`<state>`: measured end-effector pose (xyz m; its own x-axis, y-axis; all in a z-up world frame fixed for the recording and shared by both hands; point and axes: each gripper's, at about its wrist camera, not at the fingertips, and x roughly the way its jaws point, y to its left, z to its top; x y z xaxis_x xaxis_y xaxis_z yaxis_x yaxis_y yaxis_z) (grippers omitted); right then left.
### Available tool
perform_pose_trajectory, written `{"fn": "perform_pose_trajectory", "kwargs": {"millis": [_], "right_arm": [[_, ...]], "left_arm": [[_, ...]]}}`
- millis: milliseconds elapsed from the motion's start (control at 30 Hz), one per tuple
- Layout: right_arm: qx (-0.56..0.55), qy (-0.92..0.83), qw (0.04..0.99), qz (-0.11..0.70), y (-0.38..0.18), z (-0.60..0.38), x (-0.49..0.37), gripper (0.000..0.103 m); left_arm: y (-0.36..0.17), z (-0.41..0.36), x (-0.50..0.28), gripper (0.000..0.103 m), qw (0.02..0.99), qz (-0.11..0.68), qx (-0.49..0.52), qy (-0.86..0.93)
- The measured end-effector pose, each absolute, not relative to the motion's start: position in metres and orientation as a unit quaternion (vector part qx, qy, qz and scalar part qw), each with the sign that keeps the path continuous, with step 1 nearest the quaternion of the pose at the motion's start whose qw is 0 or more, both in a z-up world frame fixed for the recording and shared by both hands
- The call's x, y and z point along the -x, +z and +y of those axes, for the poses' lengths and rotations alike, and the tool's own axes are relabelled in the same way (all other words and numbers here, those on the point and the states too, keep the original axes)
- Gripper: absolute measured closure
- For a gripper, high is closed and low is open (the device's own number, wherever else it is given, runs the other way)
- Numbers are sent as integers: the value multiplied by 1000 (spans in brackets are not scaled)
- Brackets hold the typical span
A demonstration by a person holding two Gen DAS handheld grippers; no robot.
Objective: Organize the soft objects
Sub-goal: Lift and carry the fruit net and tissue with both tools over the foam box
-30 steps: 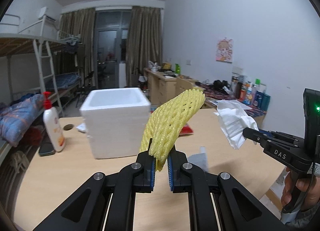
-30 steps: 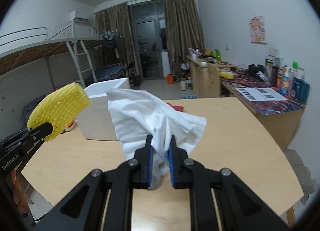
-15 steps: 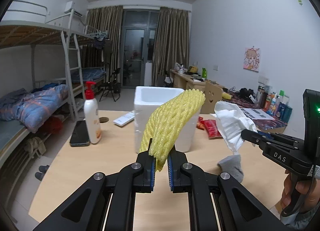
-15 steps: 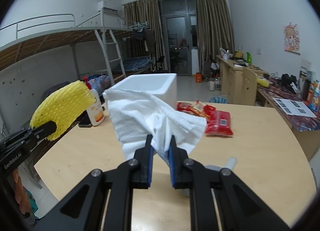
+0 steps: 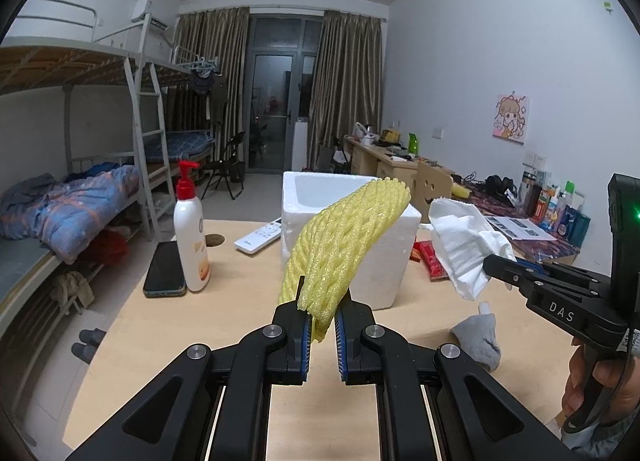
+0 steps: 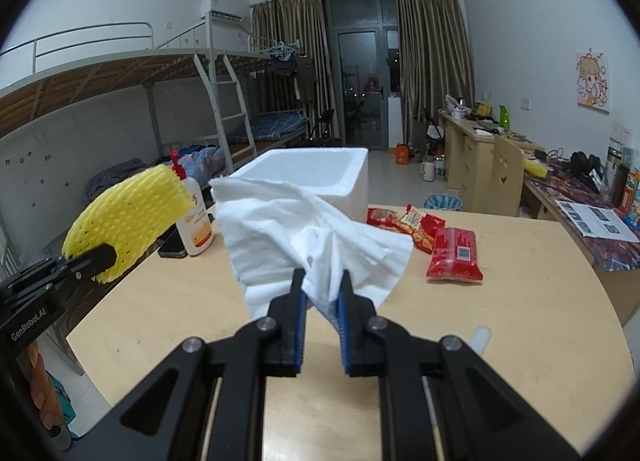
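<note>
Foam net (image 5: 344,245) in left tool (image 5: 322,315)

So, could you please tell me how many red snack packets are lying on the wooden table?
2: a crumpled red packet beside the white foam box, and a flat one just right of it; others may be hidden.

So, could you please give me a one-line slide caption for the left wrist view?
Left tool holds yellow foam net before white foam box; right tool holds tissue.
</note>
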<state>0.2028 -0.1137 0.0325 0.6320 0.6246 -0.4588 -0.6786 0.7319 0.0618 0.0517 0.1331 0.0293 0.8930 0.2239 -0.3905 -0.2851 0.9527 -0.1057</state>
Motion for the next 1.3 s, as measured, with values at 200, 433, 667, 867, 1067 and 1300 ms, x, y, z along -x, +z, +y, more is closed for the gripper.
{"fn": "perform_pose_trajectory", "kwargs": {"millis": [200, 433, 667, 867, 1067, 1300], "right_arm": [[66, 360, 905, 218, 48, -107, -206, 86], [71, 361, 909, 196, 70, -97, -210, 86], [69, 363, 910, 190, 75, -94, -215, 86], [70, 362, 910, 190, 76, -92, -218, 86], [70, 360, 910, 193, 76, -91, -223, 86], [70, 359, 909, 202, 76, -81, -233, 86]], "left_arm": [[43, 135, -63, 92, 971, 190, 76, 125], [68, 136, -75, 92, 973, 182, 66, 126], [79, 138, -81, 92, 974, 179, 62, 122], [80, 140, -91, 92, 973, 189, 63, 117], [85, 145, -108, 92, 972, 196, 60, 114], [85, 152, -135, 92, 971, 205, 63, 106]]}}
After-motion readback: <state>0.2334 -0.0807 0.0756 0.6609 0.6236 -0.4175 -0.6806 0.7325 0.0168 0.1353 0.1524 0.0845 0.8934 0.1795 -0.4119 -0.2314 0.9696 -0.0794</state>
